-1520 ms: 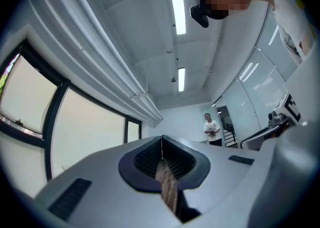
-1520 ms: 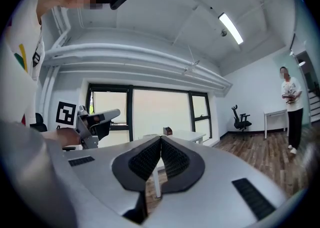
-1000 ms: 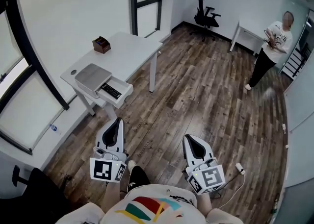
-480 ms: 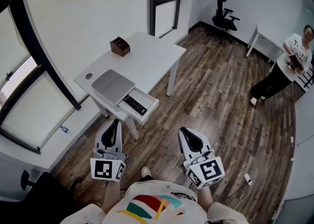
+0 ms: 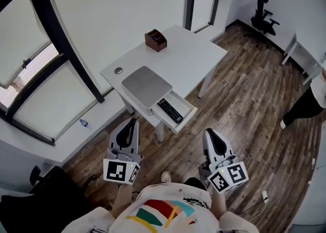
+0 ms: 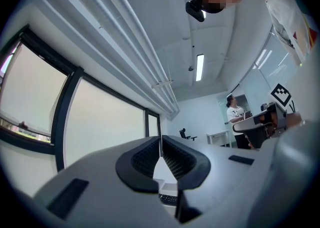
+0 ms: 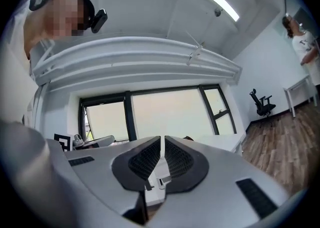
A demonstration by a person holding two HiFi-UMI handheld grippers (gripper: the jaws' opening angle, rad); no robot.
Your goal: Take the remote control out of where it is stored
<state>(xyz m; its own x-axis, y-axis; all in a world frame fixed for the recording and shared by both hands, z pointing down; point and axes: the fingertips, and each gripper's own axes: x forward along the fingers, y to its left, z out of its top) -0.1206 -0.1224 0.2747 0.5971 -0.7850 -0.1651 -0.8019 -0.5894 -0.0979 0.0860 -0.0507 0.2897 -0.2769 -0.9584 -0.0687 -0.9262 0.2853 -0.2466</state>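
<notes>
The remote control [image 5: 170,110] lies in the open drawer [image 5: 189,115] of the white desk [image 5: 196,56]. It is at 1 o'clock from the left gripper [image 5: 133,121] and 11 o'clock from the right gripper [image 5: 208,131], both well apart from it. Only the gripper views settle the jaws: each pair is pressed together, pinching nothing. The left gripper view catches a strip of the remote's keys beneath its tips. The right gripper view instead shows windows and an office chair [image 7: 262,103] at 3 o'clock.
</notes>
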